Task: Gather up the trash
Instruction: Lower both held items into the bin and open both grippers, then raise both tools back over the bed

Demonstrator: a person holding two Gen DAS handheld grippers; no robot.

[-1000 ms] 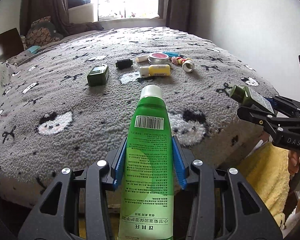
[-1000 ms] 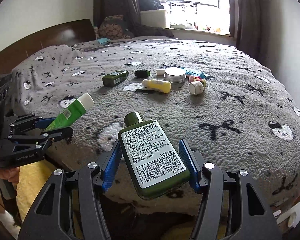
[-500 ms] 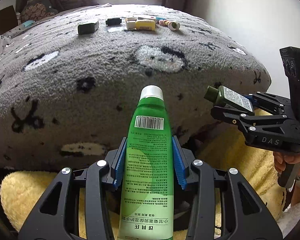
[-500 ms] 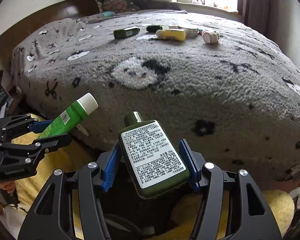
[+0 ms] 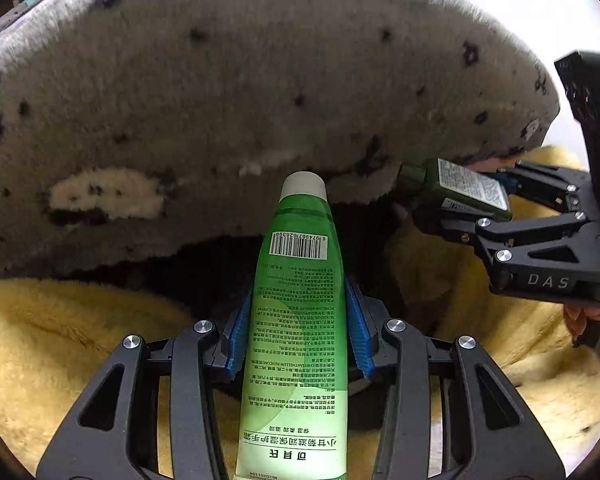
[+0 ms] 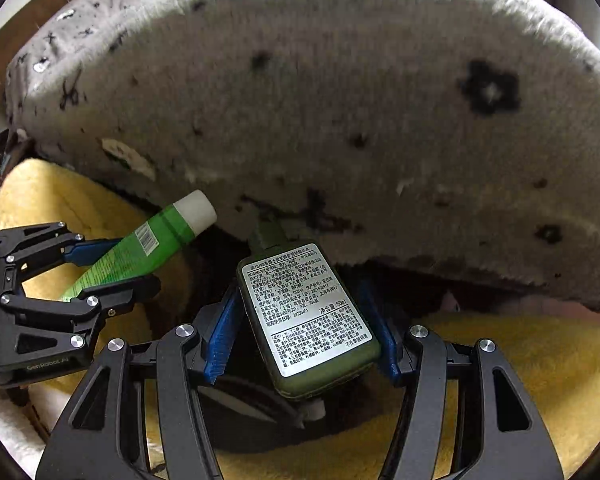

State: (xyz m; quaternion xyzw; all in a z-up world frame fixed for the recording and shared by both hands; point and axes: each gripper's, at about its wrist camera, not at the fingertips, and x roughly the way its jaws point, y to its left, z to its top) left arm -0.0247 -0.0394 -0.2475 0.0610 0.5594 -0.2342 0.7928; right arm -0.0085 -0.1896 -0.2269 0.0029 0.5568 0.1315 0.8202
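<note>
My left gripper (image 5: 298, 324) is shut on a green tube (image 5: 296, 320) with a white cap, held low in front of the bed's side. It also shows in the right wrist view (image 6: 140, 248) at the left. My right gripper (image 6: 300, 320) is shut on a dark green bottle (image 6: 308, 312) with a silver label. That bottle also shows in the left wrist view (image 5: 456, 192) at the right. Both point at a dark opening (image 6: 252, 392) below them, ringed by yellow fleece. What is inside it is hidden.
The grey fleece blanket (image 5: 260, 100) hangs over the bed's edge close ahead. A yellow fluffy rug (image 5: 60, 340) covers the floor around the dark opening. A white wall (image 5: 500, 0) stands at the right. The other items on the bed are out of view.
Both grippers have dropped from above the bed top to below its edge, still holding the tube and the bottle. The bed-top items have gone out of view.
</note>
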